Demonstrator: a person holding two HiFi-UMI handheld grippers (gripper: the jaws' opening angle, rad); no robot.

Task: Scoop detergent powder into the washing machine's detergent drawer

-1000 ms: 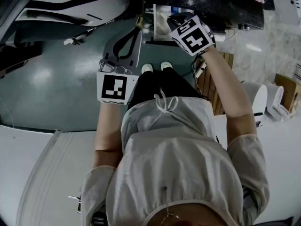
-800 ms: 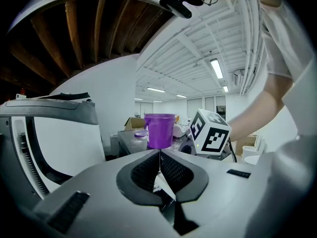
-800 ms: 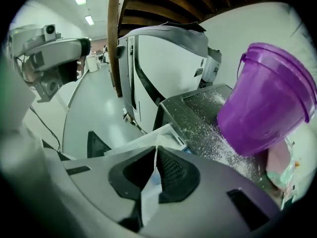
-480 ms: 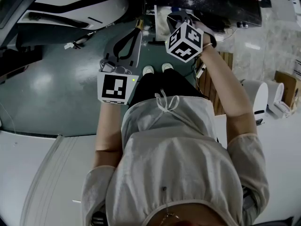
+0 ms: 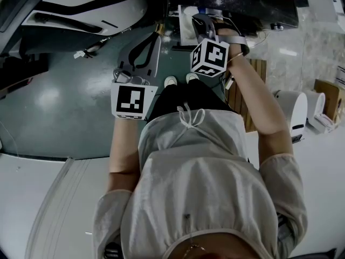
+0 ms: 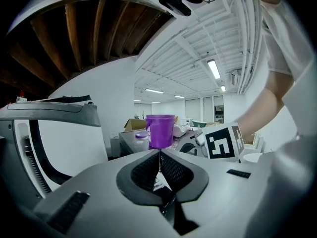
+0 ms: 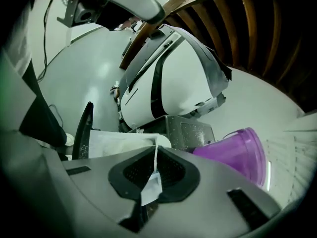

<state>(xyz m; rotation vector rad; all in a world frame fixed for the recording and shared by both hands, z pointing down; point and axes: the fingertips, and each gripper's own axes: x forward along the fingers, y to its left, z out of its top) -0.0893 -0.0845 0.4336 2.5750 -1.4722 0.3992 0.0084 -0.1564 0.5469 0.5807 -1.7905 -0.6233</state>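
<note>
Right gripper [image 7: 156,150] is held over the white detergent drawer [image 7: 114,145], fingers pressed together (purple cup [image 7: 233,152] just beside it). Left gripper [image 6: 159,153] is held apart, fingers likewise closed, nothing gripped.

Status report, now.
Left gripper shut, empty. Right gripper shut on thin white scoop handle, at detergent drawer. Purple cup beside drawer; nothing blocking.
</note>
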